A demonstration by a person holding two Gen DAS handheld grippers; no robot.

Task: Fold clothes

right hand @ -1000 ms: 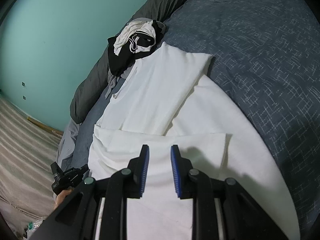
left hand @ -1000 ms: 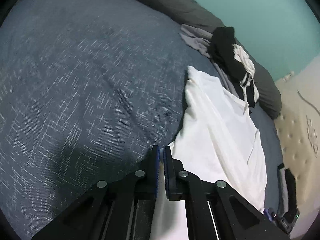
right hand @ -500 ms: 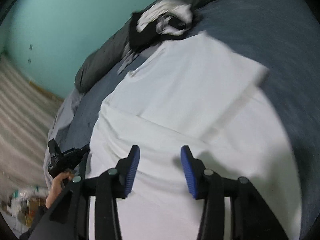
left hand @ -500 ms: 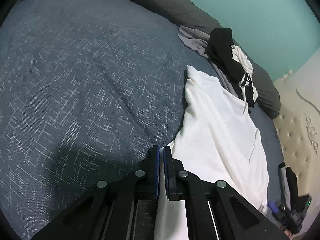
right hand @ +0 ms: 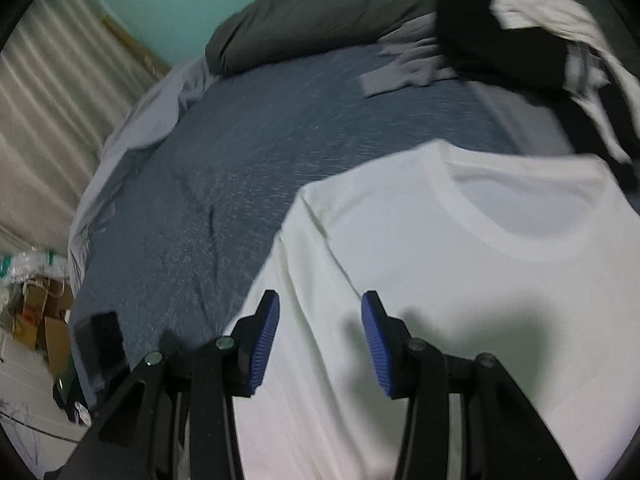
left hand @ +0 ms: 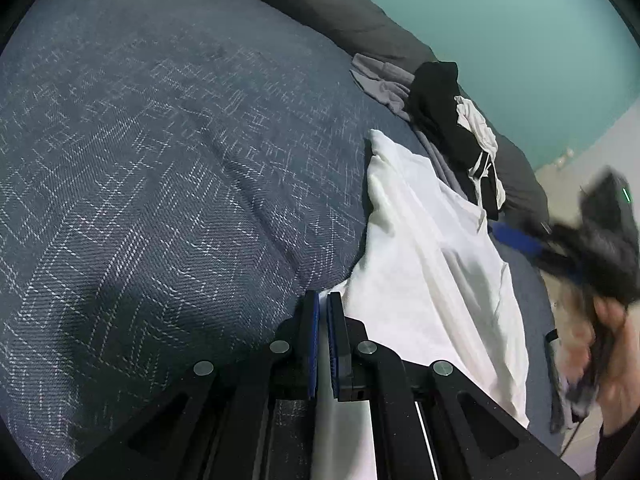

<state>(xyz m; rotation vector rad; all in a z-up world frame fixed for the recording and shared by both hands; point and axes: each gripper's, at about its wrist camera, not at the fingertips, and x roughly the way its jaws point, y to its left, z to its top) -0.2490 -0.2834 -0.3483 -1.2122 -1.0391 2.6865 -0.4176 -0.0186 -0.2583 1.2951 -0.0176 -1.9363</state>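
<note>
A white T-shirt [left hand: 432, 264] lies on the dark blue bedspread [left hand: 160, 160]. My left gripper [left hand: 322, 312] is shut at the shirt's near edge; white cloth runs up to its tips and under them. In the right wrist view the same T-shirt [right hand: 460, 280] shows its round collar [right hand: 528, 216] and a shoulder seam. My right gripper [right hand: 320, 320] hovers above that shoulder, open, with nothing pressed between its blue pads. From the left wrist view the right gripper [left hand: 536, 248] is a blur at the right, held by a hand [left hand: 612, 352].
A heap of black, white and grey clothes [right hand: 520, 40] lies beyond the collar, against a long dark grey bolster [right hand: 312, 28]. A flat dark object [right hand: 100, 340] rests near the bed's left edge. Cardboard and bags [right hand: 40, 312] sit on the floor. The teal wall is behind.
My right gripper swung across the shirt from its folded lower part to the collar and shoulder, and its jaws widened. The left gripper stayed shut in place.
</note>
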